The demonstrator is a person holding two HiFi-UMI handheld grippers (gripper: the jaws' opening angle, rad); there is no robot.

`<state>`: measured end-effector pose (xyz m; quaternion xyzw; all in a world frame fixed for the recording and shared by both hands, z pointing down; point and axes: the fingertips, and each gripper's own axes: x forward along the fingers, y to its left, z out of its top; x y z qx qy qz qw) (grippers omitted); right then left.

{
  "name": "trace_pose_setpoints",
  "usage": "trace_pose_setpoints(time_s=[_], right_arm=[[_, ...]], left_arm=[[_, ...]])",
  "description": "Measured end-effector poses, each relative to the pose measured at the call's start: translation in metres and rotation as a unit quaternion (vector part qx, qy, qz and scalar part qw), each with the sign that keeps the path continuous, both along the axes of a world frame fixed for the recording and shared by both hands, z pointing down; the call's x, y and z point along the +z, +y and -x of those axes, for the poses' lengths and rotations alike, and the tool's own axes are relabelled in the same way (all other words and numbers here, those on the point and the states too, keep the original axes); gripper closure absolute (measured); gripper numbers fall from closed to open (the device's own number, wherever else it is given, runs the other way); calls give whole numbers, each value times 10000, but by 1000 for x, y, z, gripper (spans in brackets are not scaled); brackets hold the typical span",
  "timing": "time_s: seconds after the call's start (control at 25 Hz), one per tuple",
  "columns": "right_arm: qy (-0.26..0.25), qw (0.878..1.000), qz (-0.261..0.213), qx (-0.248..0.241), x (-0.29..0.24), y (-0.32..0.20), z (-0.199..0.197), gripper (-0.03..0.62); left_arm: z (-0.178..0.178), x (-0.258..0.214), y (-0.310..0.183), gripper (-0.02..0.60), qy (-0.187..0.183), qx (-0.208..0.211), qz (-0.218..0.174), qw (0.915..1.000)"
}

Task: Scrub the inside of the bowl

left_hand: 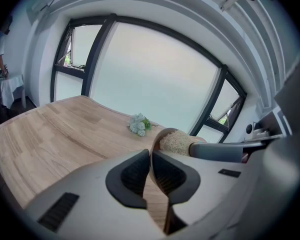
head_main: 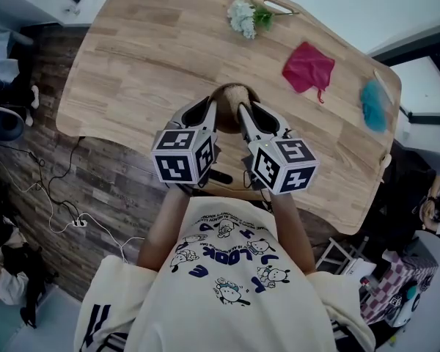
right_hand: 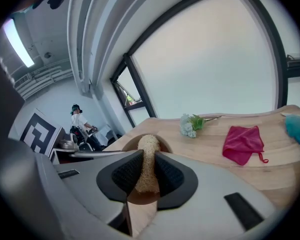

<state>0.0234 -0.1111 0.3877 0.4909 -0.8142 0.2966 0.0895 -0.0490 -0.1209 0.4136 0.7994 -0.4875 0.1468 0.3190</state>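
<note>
A small brown wooden bowl (head_main: 231, 97) sits near the front edge of the wooden table (head_main: 147, 64), between my two grippers. My left gripper (head_main: 209, 110) is shut on the bowl's left wall; in the left gripper view the thin rim (left_hand: 157, 136) runs up between the pads (left_hand: 135, 176). My right gripper (head_main: 243, 114) is shut on a pale loofah scrubber (right_hand: 148, 159), whose tip reaches into the bowl (right_hand: 124, 148). The same loofah scrubber (left_hand: 176, 142) fills the bowl's mouth in the left gripper view. Most of the bowl's inside is hidden.
A bunch of white flowers (head_main: 243, 17) lies at the table's far edge, a red cloth (head_main: 308, 68) to the right of the bowl, a blue fluffy thing (head_main: 374, 105) near the right edge. A person (right_hand: 77, 121) stands far off in the room.
</note>
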Motion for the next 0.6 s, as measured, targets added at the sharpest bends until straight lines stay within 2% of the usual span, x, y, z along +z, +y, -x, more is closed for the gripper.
trace_pose_setpoints(time_s=[0.32,0.6], right_arm=[[850,9951,-499,-31,-8,3,-1,533],[1896,9780,-807,-311,-5,2,4,533]], left_arm=[[9,7,0,537,-145,-77,76,9998],[6,1,0,532,-130,14,5,9999]])
